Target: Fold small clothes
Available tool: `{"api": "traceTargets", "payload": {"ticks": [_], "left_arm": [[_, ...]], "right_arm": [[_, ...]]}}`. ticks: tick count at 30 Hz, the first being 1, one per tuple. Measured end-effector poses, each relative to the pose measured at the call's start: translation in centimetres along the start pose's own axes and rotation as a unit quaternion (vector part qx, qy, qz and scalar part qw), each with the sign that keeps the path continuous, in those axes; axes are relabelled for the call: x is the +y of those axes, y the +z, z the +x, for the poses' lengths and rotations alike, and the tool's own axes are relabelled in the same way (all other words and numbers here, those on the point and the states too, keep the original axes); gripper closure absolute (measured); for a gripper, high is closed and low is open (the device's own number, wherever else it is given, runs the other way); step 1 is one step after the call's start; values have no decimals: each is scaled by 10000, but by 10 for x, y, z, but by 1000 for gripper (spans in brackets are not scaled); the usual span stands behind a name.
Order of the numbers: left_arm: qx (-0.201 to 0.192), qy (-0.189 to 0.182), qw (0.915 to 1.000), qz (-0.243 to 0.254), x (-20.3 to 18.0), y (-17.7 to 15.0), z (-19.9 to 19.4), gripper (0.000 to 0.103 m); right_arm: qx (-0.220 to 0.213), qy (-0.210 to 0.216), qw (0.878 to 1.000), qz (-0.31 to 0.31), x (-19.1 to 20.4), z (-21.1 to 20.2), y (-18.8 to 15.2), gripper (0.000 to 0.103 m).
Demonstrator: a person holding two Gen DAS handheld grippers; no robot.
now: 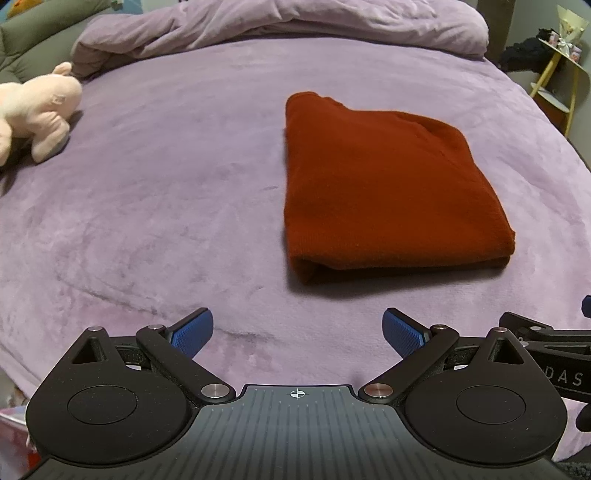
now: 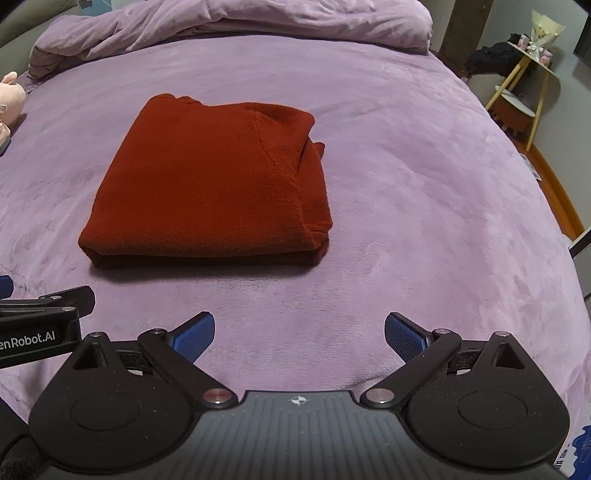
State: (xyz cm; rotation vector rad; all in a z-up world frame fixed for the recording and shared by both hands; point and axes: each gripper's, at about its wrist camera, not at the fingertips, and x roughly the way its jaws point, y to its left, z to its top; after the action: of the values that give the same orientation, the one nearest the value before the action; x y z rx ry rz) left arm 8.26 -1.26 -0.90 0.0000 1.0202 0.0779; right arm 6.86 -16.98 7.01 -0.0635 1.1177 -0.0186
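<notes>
A dark red knit garment [image 1: 384, 184] lies folded into a thick rectangle on the purple bedspread [image 1: 166, 192]. It also shows in the right wrist view [image 2: 210, 184], with layered edges on its right side. My left gripper [image 1: 297, 332] is open and empty, hovering over the bed, nearer than the garment and to its left. My right gripper [image 2: 299, 334] is open and empty, in front of the garment and slightly right. Each gripper's body shows at the edge of the other's view.
A pink plush toy [image 1: 33, 118] lies at the bed's left. A bunched purple duvet [image 1: 280, 26] runs along the far side. A yellow-legged side table [image 2: 524, 74] with small items stands off the bed's right. The bed's right edge curves down to the floor.
</notes>
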Motion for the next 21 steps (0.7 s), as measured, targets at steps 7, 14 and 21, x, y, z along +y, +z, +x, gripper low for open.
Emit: {"api": "traceTargets", "payload": {"ticks": [7, 14, 21], "left_arm": [[10, 4, 10000, 12, 1, 0, 1, 2], [-10, 5, 10000, 22, 1, 1, 0, 2], [5, 7, 10000, 45, -1, 2, 0, 2]], "right_arm": [[24, -12, 10000, -12, 1, 1, 0, 4], [22, -16, 10000, -18, 1, 2, -1, 4], [25, -22, 10000, 32, 0, 2, 2, 4]]}}
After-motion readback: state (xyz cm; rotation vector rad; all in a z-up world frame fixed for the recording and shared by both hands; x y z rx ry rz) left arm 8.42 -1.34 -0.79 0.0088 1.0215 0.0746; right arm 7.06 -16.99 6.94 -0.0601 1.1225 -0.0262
